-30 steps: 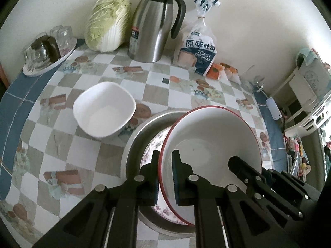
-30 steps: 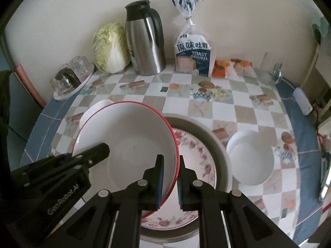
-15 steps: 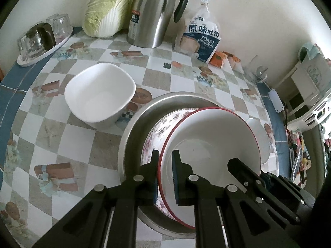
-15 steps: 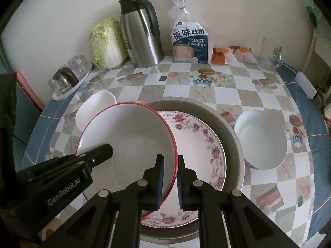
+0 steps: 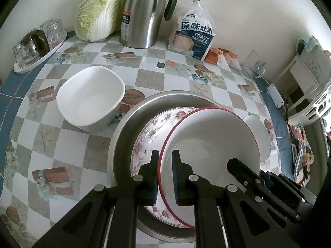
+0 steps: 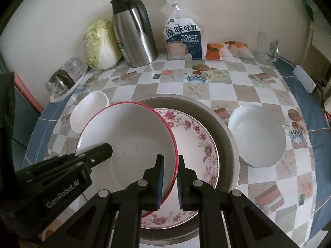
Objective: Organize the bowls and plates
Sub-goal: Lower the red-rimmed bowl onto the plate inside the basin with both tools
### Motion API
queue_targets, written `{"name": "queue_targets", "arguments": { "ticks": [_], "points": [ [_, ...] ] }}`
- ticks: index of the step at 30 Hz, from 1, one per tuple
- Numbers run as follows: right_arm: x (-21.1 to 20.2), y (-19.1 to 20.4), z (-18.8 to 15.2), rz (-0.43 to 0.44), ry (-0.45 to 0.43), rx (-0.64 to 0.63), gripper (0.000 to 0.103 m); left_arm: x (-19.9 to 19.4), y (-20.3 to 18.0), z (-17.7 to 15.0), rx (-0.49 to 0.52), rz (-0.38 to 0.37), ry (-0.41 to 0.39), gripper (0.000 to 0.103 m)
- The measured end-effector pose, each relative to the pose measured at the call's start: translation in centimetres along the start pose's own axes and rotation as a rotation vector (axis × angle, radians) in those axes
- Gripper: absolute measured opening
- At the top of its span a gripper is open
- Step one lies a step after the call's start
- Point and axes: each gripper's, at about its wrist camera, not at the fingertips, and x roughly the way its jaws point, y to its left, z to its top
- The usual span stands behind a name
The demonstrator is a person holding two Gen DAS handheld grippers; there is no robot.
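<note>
Both grippers clamped on red-rimmed bowl (image 6: 132,142) — left gripper (image 5: 165,175) pinching its left rim, right gripper (image 6: 170,177) its right. Bowl tilted over floral plate (image 6: 198,136) in steel basin (image 6: 225,128), mid-stacking. Next I'd guess: level it, set down, let go.

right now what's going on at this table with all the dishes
A person is using two handheld grippers to carry a red-rimmed white bowl. The left gripper and the right gripper are each clamped on its rim at opposite sides. The bowl sits over a floral-patterned plate lying in a round metal basin. A square white bowl and a round white bowl wait on the checked tablecloth.
</note>
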Motion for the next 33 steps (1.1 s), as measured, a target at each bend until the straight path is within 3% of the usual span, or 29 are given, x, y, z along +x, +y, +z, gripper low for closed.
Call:
{"name": "queue_targets", "arguments": {
  "ticks": [33],
  "points": [
    [1.8, -1.6, 0.0, 0.011, 0.034, 0.044, 0.013, 2.3, -0.2, 0.2, -0.02, -0.014, 0.03, 0.01]
  ]
}}
